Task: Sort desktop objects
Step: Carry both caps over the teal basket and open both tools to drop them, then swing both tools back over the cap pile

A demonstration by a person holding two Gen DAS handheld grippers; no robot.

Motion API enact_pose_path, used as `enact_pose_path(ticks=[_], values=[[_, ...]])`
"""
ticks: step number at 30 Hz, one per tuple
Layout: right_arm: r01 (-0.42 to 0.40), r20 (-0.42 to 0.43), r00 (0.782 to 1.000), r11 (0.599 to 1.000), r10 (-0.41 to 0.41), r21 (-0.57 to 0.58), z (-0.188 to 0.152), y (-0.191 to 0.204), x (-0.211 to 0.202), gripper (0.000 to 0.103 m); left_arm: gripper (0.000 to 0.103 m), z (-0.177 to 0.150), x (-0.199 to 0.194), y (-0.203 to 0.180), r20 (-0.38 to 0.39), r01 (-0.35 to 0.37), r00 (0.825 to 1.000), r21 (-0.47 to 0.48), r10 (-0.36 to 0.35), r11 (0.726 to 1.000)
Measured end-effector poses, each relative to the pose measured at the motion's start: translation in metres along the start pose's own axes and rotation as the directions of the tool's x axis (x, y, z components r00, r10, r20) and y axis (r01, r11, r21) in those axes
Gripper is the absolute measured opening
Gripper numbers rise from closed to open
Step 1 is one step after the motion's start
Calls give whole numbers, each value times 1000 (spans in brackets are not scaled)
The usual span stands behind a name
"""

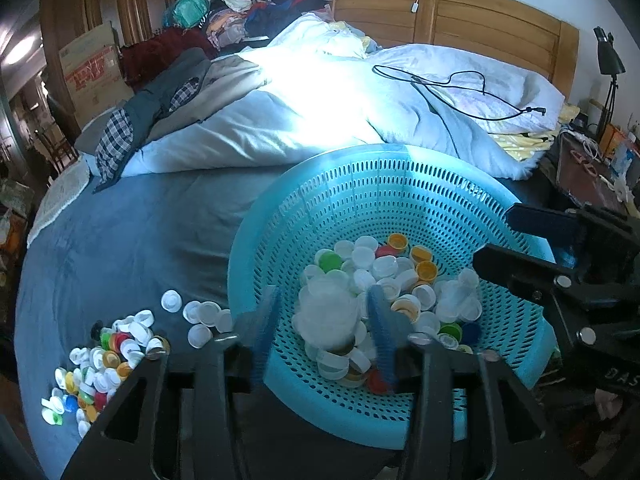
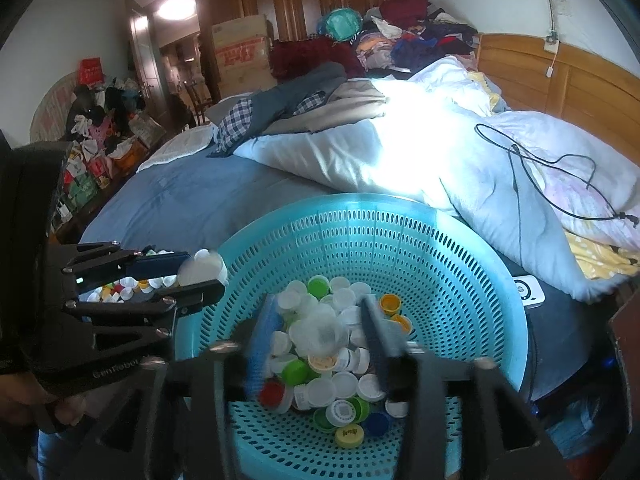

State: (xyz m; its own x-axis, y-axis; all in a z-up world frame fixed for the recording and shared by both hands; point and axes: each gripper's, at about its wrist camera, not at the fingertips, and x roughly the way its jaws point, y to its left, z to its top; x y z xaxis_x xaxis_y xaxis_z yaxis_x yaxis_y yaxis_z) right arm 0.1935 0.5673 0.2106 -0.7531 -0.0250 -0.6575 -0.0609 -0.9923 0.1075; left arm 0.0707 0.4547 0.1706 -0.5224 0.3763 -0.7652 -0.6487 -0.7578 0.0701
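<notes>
You are looking at a basket (image 1: 360, 208) sitting on the bed (image 1: 120, 248), caps (image 1: 384, 272) lying in it, a loose pile (image 1: 100, 364) lying left of it.

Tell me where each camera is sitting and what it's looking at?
Left wrist view: sits on the left gripper, looks down along its fingers into the blue basket of bottle caps, a blurred white cap between them; the right gripper pokes in at right.
Right wrist view: sits on the right gripper, looks into the same basket, a blurred white cap between its fingers; the left gripper and a hand show at left.
Both share: the basket, caps, bed, white quilt, black cable.
</notes>
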Motion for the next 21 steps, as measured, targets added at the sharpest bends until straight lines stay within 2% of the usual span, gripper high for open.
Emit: enact_pose_path(ticks=[1,2,4,11,21], values=[[0,0,1000,1000,0,-3,0,2,0,58,53,-1,-1,1,8,-13,1000,-1,13,1000],[0,0,1000,1000,0,-5,0,2,0,58,54,-1,-4,3,19,-28,999,-4,28,1000],[-3,3,1000,1000,3,-11,1,6,0,62,54,-3,-8,8,32,-49,998,-9,50,999],[-27,11,1000,998,27,-58,7,33,-1,66,54,-15,-25,49,65,-116,990,-97,122,989],[-85,2,996,983,86,-161,14,90,7,70,59,-44,-47,112,78,-183,975,-232,206,955]])
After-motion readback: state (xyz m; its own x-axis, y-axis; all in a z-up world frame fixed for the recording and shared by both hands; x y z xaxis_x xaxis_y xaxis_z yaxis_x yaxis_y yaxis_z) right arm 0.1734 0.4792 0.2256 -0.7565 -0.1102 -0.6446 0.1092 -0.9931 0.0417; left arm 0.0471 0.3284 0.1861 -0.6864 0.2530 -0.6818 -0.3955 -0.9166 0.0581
